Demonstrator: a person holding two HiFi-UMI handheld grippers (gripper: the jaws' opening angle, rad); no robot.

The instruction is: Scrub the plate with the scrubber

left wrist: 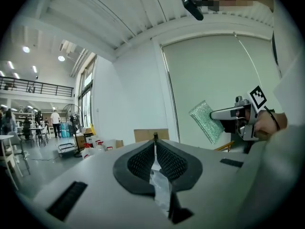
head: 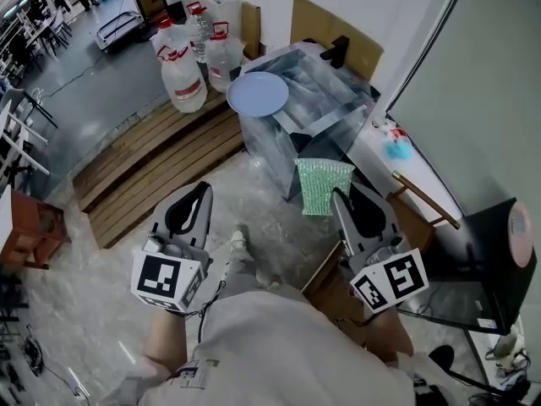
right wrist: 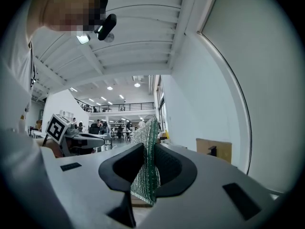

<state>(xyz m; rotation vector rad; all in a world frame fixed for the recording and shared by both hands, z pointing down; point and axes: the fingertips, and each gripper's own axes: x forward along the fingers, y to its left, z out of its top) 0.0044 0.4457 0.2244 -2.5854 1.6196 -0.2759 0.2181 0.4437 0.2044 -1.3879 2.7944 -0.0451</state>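
A pale blue plate (head: pixel 258 93) rests on top of a plastic-wrapped metal unit (head: pixel 313 112) ahead of me. My right gripper (head: pixel 337 195) is shut on a green mesh scrubber (head: pixel 324 184), held upright in the air well short of the plate. In the right gripper view the scrubber (right wrist: pixel 147 130) stands pinched between the dark pads of the right gripper (right wrist: pixel 148 146). My left gripper (head: pixel 204 188) hangs level with it on the left, shut, with nothing gripped. The left gripper view shows the closed left gripper (left wrist: pixel 155 141), the scrubber (left wrist: pixel 206 121) and the right gripper (left wrist: pixel 224 114) off to the right.
Several large water bottles (head: pixel 190 66) stand on a wooden pallet (head: pixel 161 155) left of the unit. A white table (head: pixel 406 163) with a blue item (head: pixel 398 149) runs along the right wall, with a black object (head: pixel 494 260) nearer me. A red stool (head: pixel 30 231) sits far left.
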